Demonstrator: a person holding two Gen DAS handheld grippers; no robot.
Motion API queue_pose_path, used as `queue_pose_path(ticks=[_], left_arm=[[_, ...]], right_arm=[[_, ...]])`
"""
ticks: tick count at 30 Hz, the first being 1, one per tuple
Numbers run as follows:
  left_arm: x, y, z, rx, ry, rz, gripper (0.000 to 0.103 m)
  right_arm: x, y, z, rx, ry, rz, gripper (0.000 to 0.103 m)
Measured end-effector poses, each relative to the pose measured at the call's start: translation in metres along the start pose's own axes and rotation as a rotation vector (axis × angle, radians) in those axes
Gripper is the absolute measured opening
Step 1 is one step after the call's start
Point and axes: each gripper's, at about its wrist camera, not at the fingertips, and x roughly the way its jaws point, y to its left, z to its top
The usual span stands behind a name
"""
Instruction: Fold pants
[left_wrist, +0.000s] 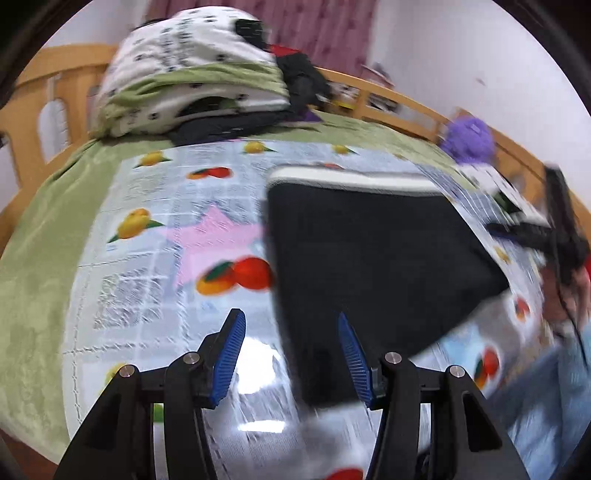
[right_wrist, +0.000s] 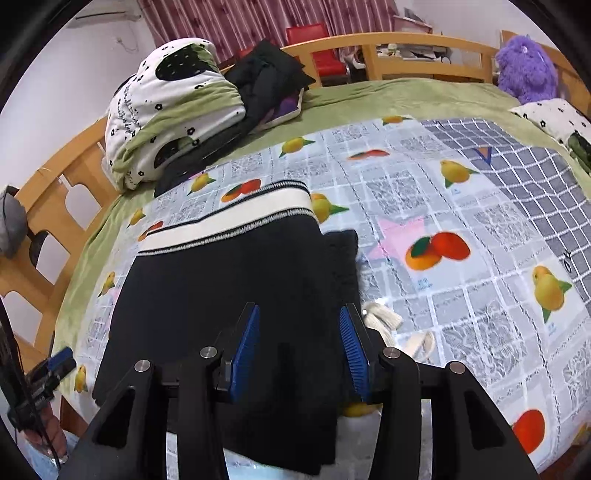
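Note:
Black pants (right_wrist: 221, 288) with a white striped waistband (right_wrist: 229, 221) lie folded on a fruit-print sheet (right_wrist: 424, 206) spread over the bed. My right gripper (right_wrist: 300, 310) hovers over their near part, open, its blue pads apart and pressing nothing. White drawstring cords (right_wrist: 384, 317) poke out just to the right of it. In the left wrist view the pants (left_wrist: 369, 251) fill the centre right, waistband (left_wrist: 351, 181) at the far end. My left gripper (left_wrist: 289, 317) is open at their left edge, one pad over the bare sheet (left_wrist: 147, 258), the other over black cloth. This view is blurred.
A rolled white-and-green quilt (right_wrist: 166, 110) and a pile of dark clothes (right_wrist: 269, 81) sit at the far left of the bed. A purple plush toy (right_wrist: 524, 70) sits at the far right, by a grey checked cloth (right_wrist: 517, 166). A wooden rail (right_wrist: 406, 48) rings the bed.

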Motion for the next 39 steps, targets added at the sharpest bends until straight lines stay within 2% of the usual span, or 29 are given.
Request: queue_pose_path(ticks=[3,5,10,15,19,20,23,26,27,28,29,31,33,36,39], left_arm=[[-0.002,-0.014,-0.015,0.060,0.028,-0.063,0.050],[0.005,-0.022,-0.022,0.072,0.067,-0.071,0.050],[0.034,-0.045,-0.033,0.181,0.140,0.096,0.050],[0.045,-0.067,-0.040,0.328,0.160,0.165,0.050],[0.036,-0.061,-0.039,0.300,0.166,0.072,0.063],[0.036,-0.061,-0.041,0.298,0.168,0.068,0.063],[0.039,-0.067,-0.047,0.330,0.177,0.081,0.067],[0.043,-0.075,-0.053,0.361,0.165,0.127,0.068],[0.044,-0.075,-0.051,0.362,0.151,0.145,0.066],[0.042,-0.076,-0.049,0.351,0.111,0.178,0.054],[0.039,-0.076,-0.046,0.343,0.098,0.182,0.051],[0.030,-0.072,-0.039,0.297,0.056,0.159,0.031],[0.025,-0.065,-0.034,0.249,0.034,0.127,0.031],[0.050,-0.058,-0.038,0.224,0.144,0.159,0.032],[0.048,-0.058,-0.036,0.222,0.143,0.161,0.037]], right_arm=[[-0.006,-0.005,-0.005,-0.018,-0.003,-0.018,0.045],[-0.009,-0.007,-0.007,-0.024,-0.004,-0.021,0.045],[-0.017,-0.011,-0.015,-0.030,-0.002,-0.022,0.045],[-0.017,-0.015,-0.020,-0.054,0.005,-0.055,0.045],[-0.013,-0.021,-0.024,-0.055,0.024,-0.081,0.045],[-0.013,-0.023,-0.024,-0.053,0.027,-0.079,0.045],[-0.014,-0.025,-0.026,-0.049,0.028,-0.080,0.045],[-0.013,-0.025,-0.028,-0.053,0.034,-0.083,0.045],[-0.013,-0.024,-0.028,-0.055,0.036,-0.084,0.045],[-0.012,-0.023,-0.028,-0.058,0.038,-0.084,0.045],[-0.012,-0.023,-0.028,-0.062,0.039,-0.085,0.045],[-0.010,-0.020,-0.029,-0.072,0.042,-0.094,0.045],[-0.010,-0.019,-0.031,-0.081,0.044,-0.097,0.045],[-0.005,-0.018,-0.035,-0.084,0.059,-0.097,0.045],[0.003,-0.018,-0.039,-0.086,0.086,-0.094,0.045]])
